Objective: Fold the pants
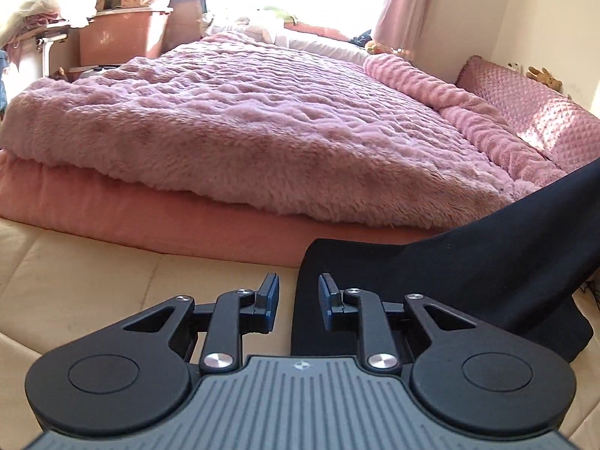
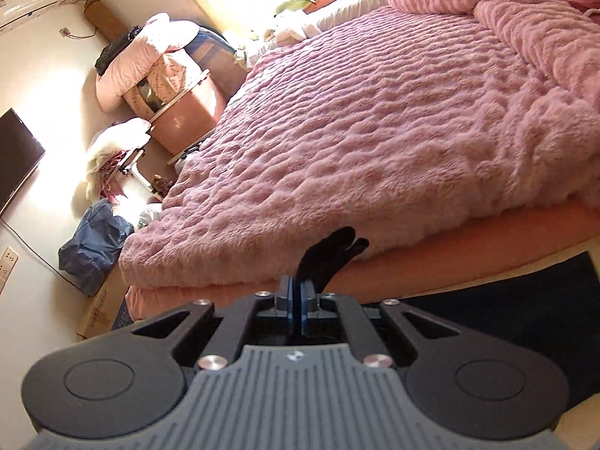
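Note:
The black pants (image 1: 468,262) lie on a cream padded surface (image 1: 93,281) in front of the bed, and one part rises toward the upper right of the left wrist view. My left gripper (image 1: 298,288) hovers over the pants' left edge. Its jaws stand apart with nothing pinched between the blue pads (image 1: 270,292). My right gripper (image 2: 298,285) is shut on a bunch of the pants' black fabric (image 2: 330,255), which sticks up past the pads. More of the pants (image 2: 525,318) spreads below it at the right.
A bed with a fluffy pink blanket (image 1: 243,120) fills the space ahead, on a salmon mattress (image 1: 150,210). Beyond its left side stand a pink storage box (image 2: 180,120), piled bedding, a blue bag (image 2: 93,243) and a dark wall screen (image 2: 15,157).

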Motion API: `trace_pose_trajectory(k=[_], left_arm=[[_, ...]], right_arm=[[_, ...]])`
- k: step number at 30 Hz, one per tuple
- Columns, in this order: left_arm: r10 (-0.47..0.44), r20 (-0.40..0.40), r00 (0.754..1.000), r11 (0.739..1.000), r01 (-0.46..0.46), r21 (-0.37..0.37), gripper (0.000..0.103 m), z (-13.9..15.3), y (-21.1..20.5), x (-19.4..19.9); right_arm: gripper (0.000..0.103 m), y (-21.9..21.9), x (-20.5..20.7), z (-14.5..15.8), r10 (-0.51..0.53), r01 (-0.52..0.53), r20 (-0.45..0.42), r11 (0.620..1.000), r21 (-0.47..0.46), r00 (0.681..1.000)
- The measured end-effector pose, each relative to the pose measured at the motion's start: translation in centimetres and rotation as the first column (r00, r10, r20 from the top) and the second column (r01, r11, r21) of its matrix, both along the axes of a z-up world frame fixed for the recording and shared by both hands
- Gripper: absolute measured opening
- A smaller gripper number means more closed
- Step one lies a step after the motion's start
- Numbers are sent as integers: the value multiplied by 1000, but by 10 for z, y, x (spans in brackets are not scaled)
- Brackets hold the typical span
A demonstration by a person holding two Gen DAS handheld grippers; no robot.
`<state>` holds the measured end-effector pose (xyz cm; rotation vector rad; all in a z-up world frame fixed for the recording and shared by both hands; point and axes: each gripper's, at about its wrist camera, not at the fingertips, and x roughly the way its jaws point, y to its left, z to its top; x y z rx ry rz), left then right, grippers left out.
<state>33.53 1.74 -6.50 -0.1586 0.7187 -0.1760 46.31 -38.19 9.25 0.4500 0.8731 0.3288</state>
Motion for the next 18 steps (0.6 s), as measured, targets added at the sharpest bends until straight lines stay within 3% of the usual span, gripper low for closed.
trace_pose_trajectory(k=[3,7,13,18], left_arm=[[-45,-11,999,999,45,12,26,-10,-25,8],[-108,-31,994,993,109,42,23,-24,-58,20],[-160,-70,985,983,166,82,23,-49,-90,31],[-159,-104,982,981,169,99,23,-67,-96,35]], right_arm=[[0,-40,-2,2,-25,25,-5,999,-40,1000],[0,-98,4,-23,-69,66,-50,996,-60,996],[0,-164,17,-87,-146,131,-114,983,-130,983],[0,-187,26,-153,-189,143,-172,959,-245,967]])
